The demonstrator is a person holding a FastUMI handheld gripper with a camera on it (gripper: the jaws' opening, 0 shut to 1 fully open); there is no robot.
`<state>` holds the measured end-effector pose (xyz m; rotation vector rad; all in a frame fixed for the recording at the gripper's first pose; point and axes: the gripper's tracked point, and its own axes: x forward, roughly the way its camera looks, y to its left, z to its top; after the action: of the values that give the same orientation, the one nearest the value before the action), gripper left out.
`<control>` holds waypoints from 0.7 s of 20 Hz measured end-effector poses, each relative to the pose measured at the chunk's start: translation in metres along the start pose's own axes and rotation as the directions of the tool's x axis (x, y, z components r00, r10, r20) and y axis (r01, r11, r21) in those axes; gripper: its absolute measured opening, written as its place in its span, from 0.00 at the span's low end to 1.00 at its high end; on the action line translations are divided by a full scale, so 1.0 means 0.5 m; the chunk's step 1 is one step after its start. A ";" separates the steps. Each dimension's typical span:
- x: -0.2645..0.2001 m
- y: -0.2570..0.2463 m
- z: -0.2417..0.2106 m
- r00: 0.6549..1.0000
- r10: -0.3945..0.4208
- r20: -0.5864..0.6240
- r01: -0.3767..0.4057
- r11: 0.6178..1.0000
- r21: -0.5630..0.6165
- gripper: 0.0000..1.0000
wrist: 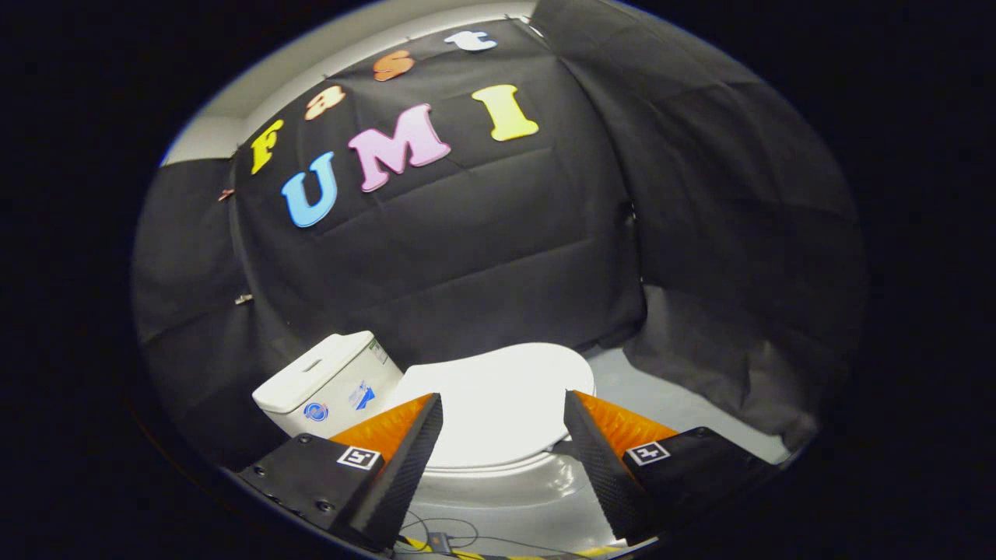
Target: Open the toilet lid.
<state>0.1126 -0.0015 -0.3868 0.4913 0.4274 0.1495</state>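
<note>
Gripper (502, 412) fingers spread wide, empty, above the closed toilet lid (498, 404); cistern (327, 381) beyond. I should hook the lid's front edge squarely before lifting.

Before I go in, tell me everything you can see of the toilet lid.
The toilet lid is white, smooth and glossy, like plastic, with a rounded outline. It lies flat and closed on the toilet, under bright light, hinged end toward the white tank, with black cloth behind. It sits just ahead of and between the fingers of the open gripper, which frame it on either side. Neither finger seems to touch it. Its near rim overhangs the grey-white bowl below.
</note>
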 end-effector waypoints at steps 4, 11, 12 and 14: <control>0.040 -0.072 -0.062 0.996 -0.016 -0.085 0.029 0.987 0.155 0.99; 0.089 -0.151 -0.132 0.986 0.016 -0.164 0.058 0.899 0.435 0.99; 0.097 -0.156 -0.137 0.986 0.020 -0.165 0.060 0.881 0.468 0.99; 0.106 -0.171 -0.153 0.985 0.026 -0.172 0.070 0.846 0.529 0.98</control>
<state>0.1307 -0.0309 -0.5081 1.0309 0.6506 0.0464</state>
